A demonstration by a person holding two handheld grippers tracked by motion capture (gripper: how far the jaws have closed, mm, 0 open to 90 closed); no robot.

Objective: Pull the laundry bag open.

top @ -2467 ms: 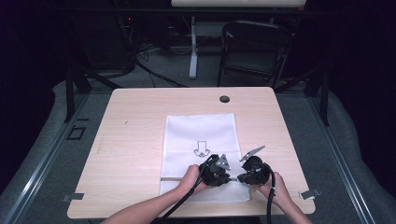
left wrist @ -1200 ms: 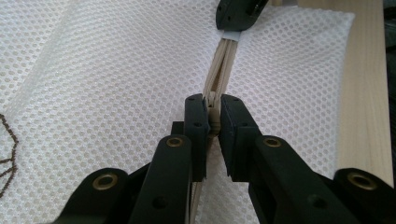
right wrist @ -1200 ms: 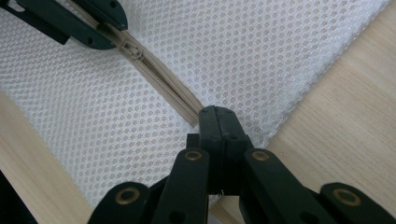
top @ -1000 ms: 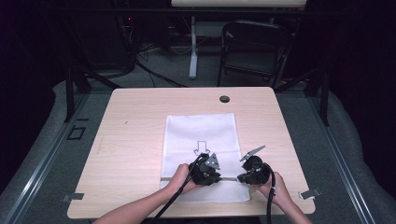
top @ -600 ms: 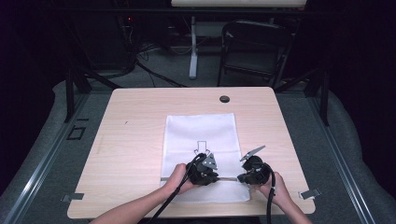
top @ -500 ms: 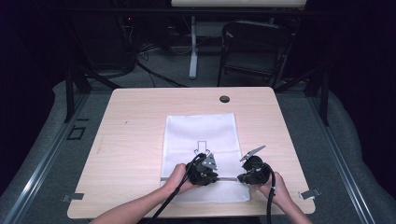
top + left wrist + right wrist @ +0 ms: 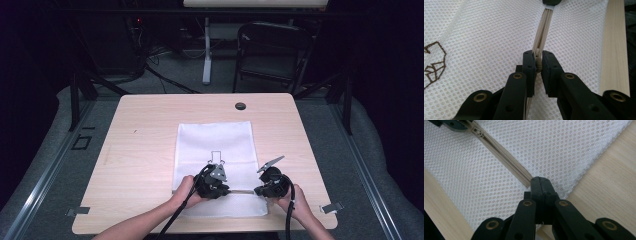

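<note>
Since the earlier high-view frames, the left gripper (image 7: 216, 181) has slid leftward along the zipper (image 7: 243, 191), away from the right gripper (image 7: 269, 186), which has kept its place at the lower right of the white mesh bag (image 7: 215, 145).

That bag lies flat on the wooden table (image 7: 140, 140), centre to lower centre of the high view, with the beige zipper running across its near end.

In the left gripper view, the left gripper (image 7: 538, 65) has its jaws nearly together, pinching the small zipper pull (image 7: 538, 62) at mid-frame. In the right gripper view, the right gripper (image 7: 541, 185) is clamped fully tight on the bag's fabric just at the zipper's (image 7: 506, 157) end, near the mesh edge by the bare table (image 7: 609, 185).

By the look of it, the bag is light, soft and floppy, so it would bunch or drag if pulled without an anchor. The mesh is thin and could snag. The sensible holds are the ones shown: the stiff pull tab for drawing, and the reinforced zipper end for bracing, keeping the tape taut between them.
</note>
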